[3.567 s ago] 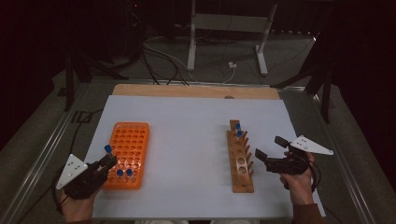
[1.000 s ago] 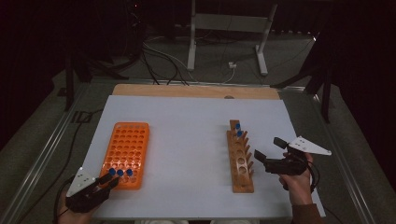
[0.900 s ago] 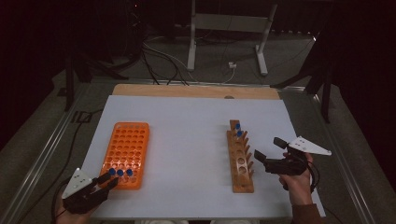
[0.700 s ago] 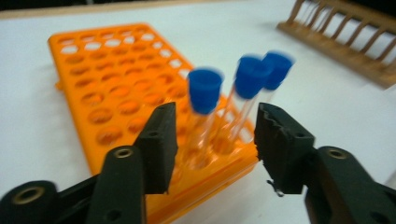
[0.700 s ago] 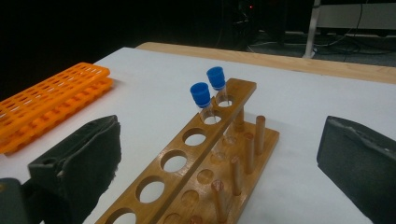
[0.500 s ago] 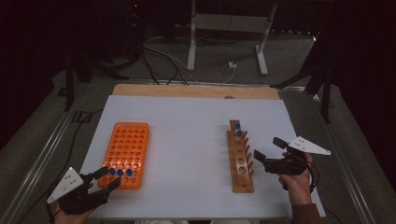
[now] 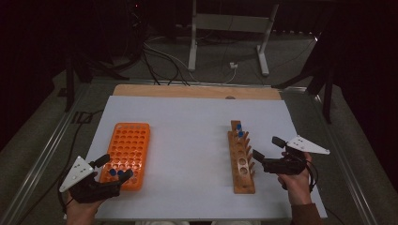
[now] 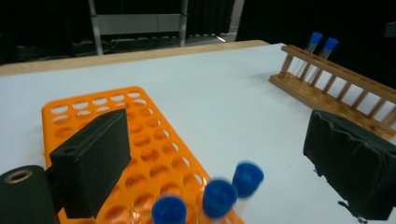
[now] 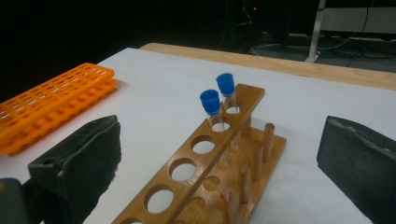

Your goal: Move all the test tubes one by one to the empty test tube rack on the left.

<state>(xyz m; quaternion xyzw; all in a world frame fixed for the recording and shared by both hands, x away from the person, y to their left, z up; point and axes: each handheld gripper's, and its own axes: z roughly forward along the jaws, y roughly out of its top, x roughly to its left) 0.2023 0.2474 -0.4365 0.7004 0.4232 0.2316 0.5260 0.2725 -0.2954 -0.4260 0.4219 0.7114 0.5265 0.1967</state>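
We judge the blue-capped tubes (image 8: 218, 198) at the near end of the orange rack (image 7: 127, 152) light, slick and breakable, best pinched just under the cap, between our left gripper's (image 7: 112, 172) just-opened, empty jaws.

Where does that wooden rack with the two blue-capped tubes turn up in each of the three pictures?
High view: the wooden rack lies right of centre on the white table, beside the right gripper.
Left gripper view: it sits far off at the upper right.
Right gripper view: it runs up the middle, close by.
Shared landmark: the orange rack, seen at left in all three.
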